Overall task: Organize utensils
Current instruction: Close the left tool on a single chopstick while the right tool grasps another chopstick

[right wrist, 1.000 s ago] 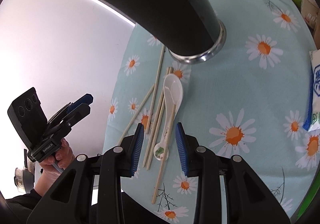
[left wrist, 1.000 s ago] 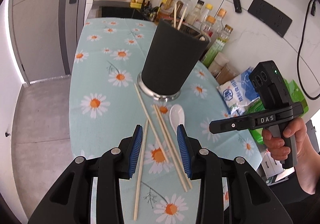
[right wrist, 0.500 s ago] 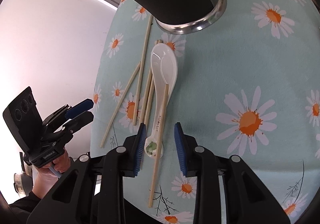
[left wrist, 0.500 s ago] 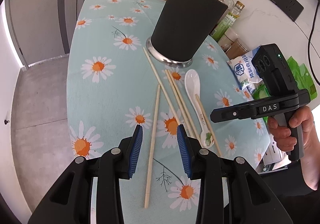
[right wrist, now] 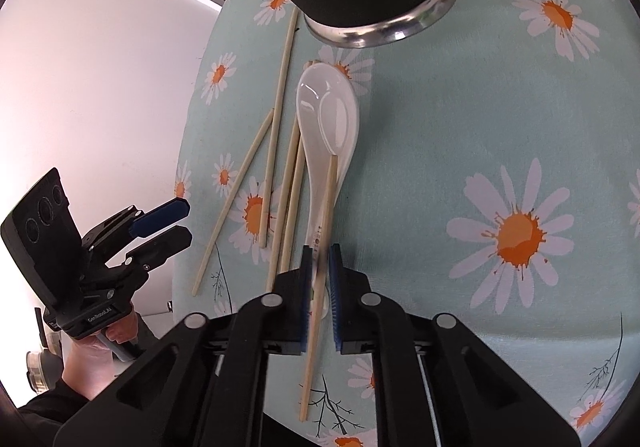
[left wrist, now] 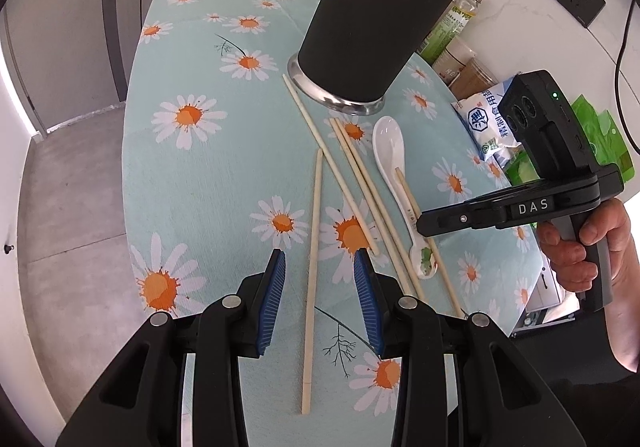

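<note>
R gripper [right wrist: 320, 275] pads narrow round white spoon [right wrist: 332, 119] handle w/ chopstick [right wrist: 320, 267] atop; grip contact unclear. L gripper [left wrist: 320, 287] wide, holder [left wrist: 372, 27] at 12.

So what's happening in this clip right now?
A person is tidying utensils off a daisy tablecloth. The right gripper has narrowed around a white ceramic spoon and the chopstick lying on it. The left gripper hangs open over another chopstick. The black utensil holder stands close behind.
</note>
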`<state>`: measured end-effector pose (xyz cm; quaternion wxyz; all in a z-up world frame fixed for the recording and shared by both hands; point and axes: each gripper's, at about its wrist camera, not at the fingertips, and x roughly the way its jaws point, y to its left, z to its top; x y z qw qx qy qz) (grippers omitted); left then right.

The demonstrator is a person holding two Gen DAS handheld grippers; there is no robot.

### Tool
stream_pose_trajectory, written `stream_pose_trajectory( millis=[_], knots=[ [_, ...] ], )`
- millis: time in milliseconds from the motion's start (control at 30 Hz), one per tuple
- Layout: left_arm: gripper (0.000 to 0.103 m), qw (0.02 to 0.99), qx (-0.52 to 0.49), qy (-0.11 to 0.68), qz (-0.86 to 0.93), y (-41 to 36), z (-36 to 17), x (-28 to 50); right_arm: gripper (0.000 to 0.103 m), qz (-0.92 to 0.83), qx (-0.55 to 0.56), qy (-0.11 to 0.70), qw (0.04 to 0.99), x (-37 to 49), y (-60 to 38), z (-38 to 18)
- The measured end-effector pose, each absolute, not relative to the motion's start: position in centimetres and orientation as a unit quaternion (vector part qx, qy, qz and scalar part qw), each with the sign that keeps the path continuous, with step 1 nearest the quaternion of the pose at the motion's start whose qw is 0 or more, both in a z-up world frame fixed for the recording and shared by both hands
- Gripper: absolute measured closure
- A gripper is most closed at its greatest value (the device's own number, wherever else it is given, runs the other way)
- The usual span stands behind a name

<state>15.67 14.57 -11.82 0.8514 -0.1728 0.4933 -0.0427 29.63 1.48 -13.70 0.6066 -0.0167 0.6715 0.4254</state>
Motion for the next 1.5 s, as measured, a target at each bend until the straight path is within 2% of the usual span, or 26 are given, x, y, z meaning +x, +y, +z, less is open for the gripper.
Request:
stream_pose_trajectory(
  millis=[133, 633, 933, 1067, 1167, 1267, 1500],
  knots=[
    [0.069, 0.848, -0.167, 0.501, -0.046, 14.4, -12.1, 15.9, 0.097, 0.423, -0.016, 0.672, 0.608, 29.6, 1.5, -13.8],
    [0.069, 0.831, -0.137, 0.538, -0.042, 13.6, -12.9, 17.9, 0.097, 0.438, -0.007, 0.649, 0.622, 30.0, -0.3, -11.1],
    [0.069, 0.809, -0.081, 0.582, -0.025, 12.0, -13.5, 20.1, 0.097, 0.451, 0.015, 0.629, 0.633, 31.2, -2.4, -8.6],
    [0.087, 0.796, -0.046, 0.604, -0.005, 11.4, -13.6, 21.2, 0.097, 0.455, 0.022, 0.625, 0.633, 31.6, -3.1, -8.0],
    [0.090, 0.787, -0.037, 0.616, 0.001, 11.2, -13.7, 21.8, 0.097, 0.462, 0.024, 0.621, 0.632, 32.0, -3.7, -7.4],
    [0.098, 0.782, -0.027, 0.623, 0.011, 10.9, -13.7, 22.2, 0.097, 0.467, 0.026, 0.619, 0.631, 32.4, -4.0, -7.0],
    [0.099, 0.777, -0.052, 0.627, 0.026, 11.3, -13.7, 22.6, 0.097, 0.479, 0.024, 0.615, 0.625, 33.2, -4.1, -6.3]
  ],
)
